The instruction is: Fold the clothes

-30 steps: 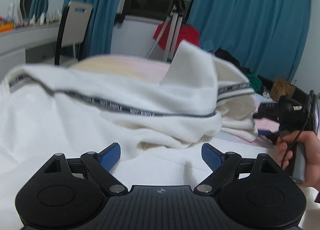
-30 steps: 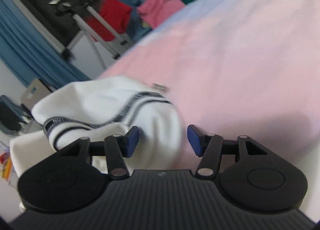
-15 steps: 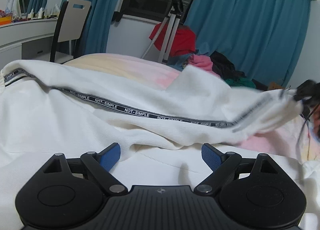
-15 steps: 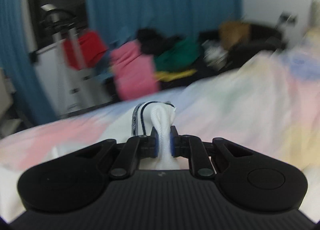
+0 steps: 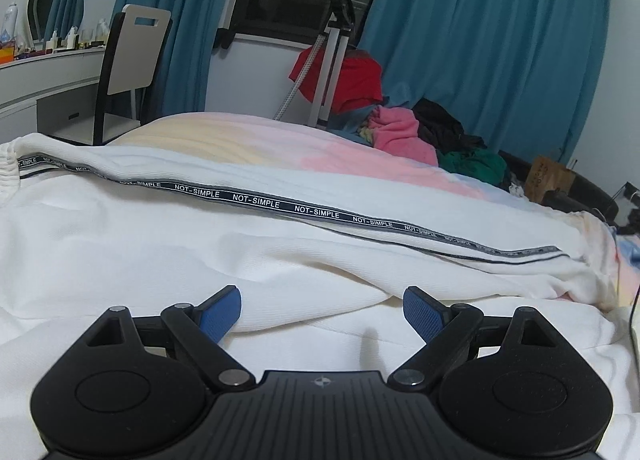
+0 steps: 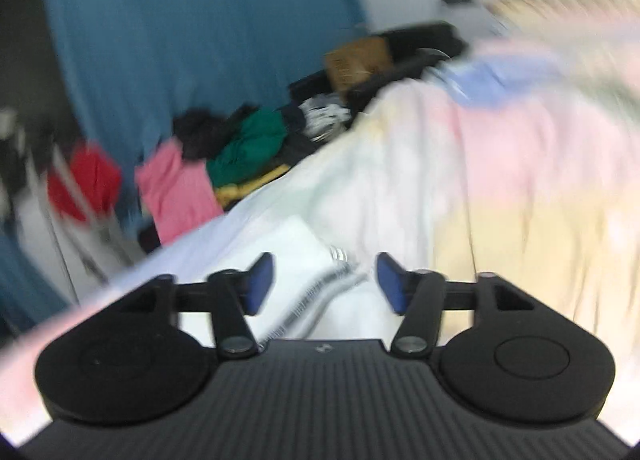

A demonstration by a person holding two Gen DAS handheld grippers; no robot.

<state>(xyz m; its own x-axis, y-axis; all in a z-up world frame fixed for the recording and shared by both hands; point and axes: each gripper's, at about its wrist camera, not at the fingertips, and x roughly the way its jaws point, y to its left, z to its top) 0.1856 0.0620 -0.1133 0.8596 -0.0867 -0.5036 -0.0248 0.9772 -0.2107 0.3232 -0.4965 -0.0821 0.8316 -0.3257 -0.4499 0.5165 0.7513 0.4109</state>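
Observation:
A white garment [image 5: 200, 244] with a black "NOT-SIMPLE" stripe [image 5: 320, 214] lies stretched across the pastel bedsheet [image 5: 248, 136]. My left gripper [image 5: 322, 310] is open and empty, low over the white cloth. In the blurred right wrist view, my right gripper [image 6: 322, 280] is open, with the garment's striped end [image 6: 320, 288] lying loose between and below its fingers.
A pile of pink, green and black clothes [image 5: 432, 136] sits past the bed's far edge. A red cloth hangs on a stand [image 5: 340, 72] by blue curtains. A chair [image 5: 132, 60] and a desk stand at the left. A cardboard box [image 5: 548, 180] is at the right.
My right gripper pulled the garment's end out to the right, then opened and let it go. The bunched cloth now lies stretched flat. My left gripper stayed open and still.

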